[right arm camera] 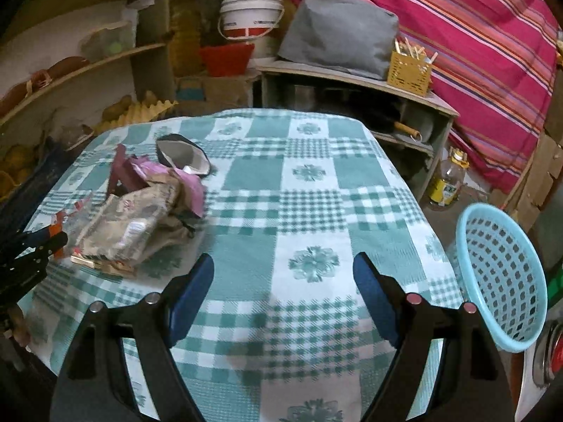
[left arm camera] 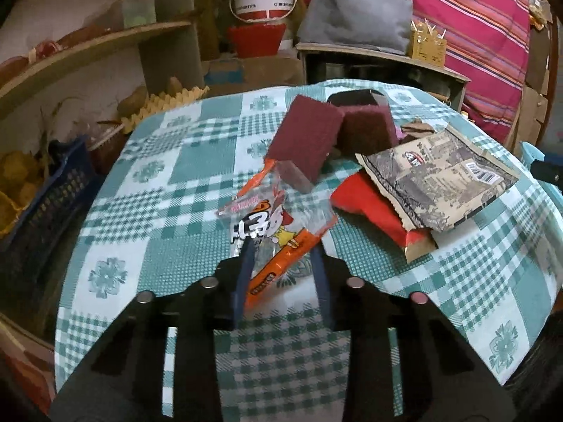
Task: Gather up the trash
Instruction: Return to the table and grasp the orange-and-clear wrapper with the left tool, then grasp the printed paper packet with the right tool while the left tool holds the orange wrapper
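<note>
Checked tablecloth (right arm camera: 309, 176), blue basket (right arm camera: 503, 281) beside table

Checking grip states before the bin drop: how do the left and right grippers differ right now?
Load: the left gripper has the orange snack wrapper between its fingers; the right gripper has nothing, only checked tablecloth beneath.
Opening: the left jaws are drawn in narrow on the wrapper; the right jaws stand wide.
Position: the left sits at the trash pile; the right is nearer the blue basket.
Shared: black bodies, blue pads, both angled down.
</note>
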Tool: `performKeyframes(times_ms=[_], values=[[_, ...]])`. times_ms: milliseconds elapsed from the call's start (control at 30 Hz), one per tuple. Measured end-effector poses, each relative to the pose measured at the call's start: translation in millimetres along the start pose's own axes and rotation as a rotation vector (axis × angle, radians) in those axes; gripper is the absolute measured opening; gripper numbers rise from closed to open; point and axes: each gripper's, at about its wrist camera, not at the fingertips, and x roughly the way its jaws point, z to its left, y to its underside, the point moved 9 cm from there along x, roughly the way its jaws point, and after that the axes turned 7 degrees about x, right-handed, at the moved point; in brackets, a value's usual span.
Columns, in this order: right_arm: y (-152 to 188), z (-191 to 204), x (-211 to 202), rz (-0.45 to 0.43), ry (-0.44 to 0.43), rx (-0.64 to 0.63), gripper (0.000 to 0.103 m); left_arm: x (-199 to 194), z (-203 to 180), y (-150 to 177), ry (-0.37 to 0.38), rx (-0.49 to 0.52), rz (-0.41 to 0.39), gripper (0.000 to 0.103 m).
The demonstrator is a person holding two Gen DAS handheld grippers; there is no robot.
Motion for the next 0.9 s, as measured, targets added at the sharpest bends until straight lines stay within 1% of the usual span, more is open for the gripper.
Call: performKeyframes(times_ms=[33, 233, 433, 600, 800, 833, 900], values=[[-4, 5, -2, -0.006, -0.007, -0.007, 0.080, -3, 3, -2, -0.013, -0.001, -0.007, 0.025], [-16, 35, -2, -0.012, -0.048, -0.042, 0.080, -24, 23, -16, -0.058, -0.020, -0.052, 0.021], [-12, 59, 10, 0.028, -0.087, -0.034, 0.080, -46, 52, -31, -0.109, -0.031, -0.101, 0.021], [-8, 76, 24, 0.070, -0.112, -0.020, 0.080, -51, 66, -33, -0.120, -0.050, -0.110, 0.021], [-1, 89, 38, 0.117, -0.135, -0.006, 0.079, -53, 68, -32, -0.122, -0.061, -0.115, 0.021], [0, 91, 41, 0.128, -0.139, -0.005, 0.078, -53, 68, -32, -0.124, -0.059, -0.115, 0.021], [3, 95, 45, 0.148, -0.151, -0.006, 0.067, -53, 68, -31, -0.127, -0.055, -0.115, 0.021]])
